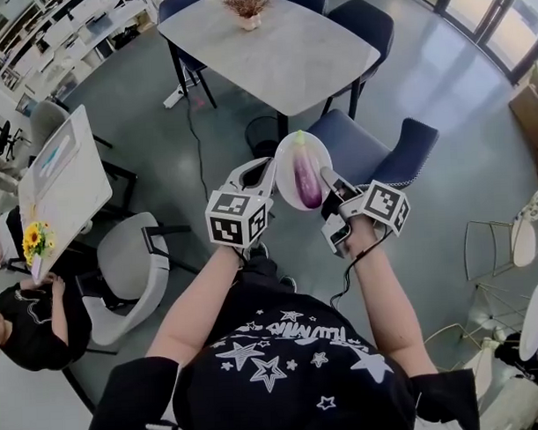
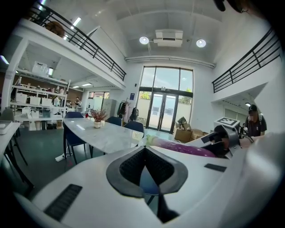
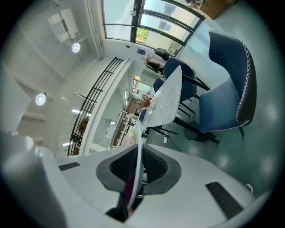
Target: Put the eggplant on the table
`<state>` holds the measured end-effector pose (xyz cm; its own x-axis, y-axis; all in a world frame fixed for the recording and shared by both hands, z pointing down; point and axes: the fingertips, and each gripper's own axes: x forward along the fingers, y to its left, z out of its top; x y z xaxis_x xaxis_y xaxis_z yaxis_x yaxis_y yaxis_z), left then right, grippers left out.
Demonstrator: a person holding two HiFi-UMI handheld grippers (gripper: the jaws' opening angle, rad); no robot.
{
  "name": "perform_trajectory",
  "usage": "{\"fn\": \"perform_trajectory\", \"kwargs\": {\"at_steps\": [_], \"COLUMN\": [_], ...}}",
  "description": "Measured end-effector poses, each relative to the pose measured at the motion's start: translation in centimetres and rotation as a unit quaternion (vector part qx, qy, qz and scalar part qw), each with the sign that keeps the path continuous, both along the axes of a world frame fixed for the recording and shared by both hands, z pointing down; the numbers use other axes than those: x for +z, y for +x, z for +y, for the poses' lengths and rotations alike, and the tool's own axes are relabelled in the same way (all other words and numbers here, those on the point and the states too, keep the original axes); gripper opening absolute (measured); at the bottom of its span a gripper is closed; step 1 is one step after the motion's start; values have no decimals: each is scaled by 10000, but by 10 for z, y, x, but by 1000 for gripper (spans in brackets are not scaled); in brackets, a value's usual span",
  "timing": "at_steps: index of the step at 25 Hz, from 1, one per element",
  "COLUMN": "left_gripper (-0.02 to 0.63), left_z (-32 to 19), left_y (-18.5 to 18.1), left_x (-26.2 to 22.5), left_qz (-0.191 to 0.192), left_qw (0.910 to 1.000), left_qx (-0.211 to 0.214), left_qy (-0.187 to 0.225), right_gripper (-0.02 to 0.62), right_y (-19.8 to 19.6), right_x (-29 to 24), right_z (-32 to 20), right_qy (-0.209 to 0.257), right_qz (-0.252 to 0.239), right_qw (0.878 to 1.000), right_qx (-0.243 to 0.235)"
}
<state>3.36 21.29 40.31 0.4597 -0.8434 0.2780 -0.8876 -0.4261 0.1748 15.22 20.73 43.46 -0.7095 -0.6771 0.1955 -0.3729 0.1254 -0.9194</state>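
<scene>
A purple eggplant (image 1: pixel 307 177) lies on a white plate (image 1: pixel 286 168) held in the air between my two grippers. The right gripper (image 1: pixel 329 186) is shut on the plate's right rim; in the right gripper view the plate (image 3: pixel 140 142) runs edge-on between the pads (image 3: pixel 151 167), with a bit of the eggplant (image 3: pixel 131 188) showing purple low down. My left gripper (image 1: pixel 261 173) sits just left of the plate, its jaws (image 2: pixel 144 167) together with nothing between them. From it the eggplant (image 2: pixel 182 148) shows beyond the right jaw. The grey table (image 1: pixel 276 44) lies ahead, below.
A flower pot (image 1: pixel 247 9) stands at the table's far end. Dark blue chairs (image 1: pixel 373 153) ring the table, one directly under the plate. At left are a white chair (image 1: pixel 121 268), a small white table (image 1: pixel 61 177) and a seated person (image 1: pixel 26 324).
</scene>
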Motion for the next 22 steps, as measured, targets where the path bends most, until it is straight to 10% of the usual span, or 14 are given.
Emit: {"fn": "perform_trajectory", "kwargs": {"at_steps": [22], "left_gripper": [8], "left_z": [-126], "left_y": [-25], "left_x": [20], "left_qz": [115], "left_qw": [9999], "left_qx": [38], "left_qy": [-105], "right_gripper": [29], "right_y": [-9], "right_x": [16], "right_z": [-117], "right_qy": [-86], "right_qz": [203], "right_qw": [9996], "right_qx": [170]}}
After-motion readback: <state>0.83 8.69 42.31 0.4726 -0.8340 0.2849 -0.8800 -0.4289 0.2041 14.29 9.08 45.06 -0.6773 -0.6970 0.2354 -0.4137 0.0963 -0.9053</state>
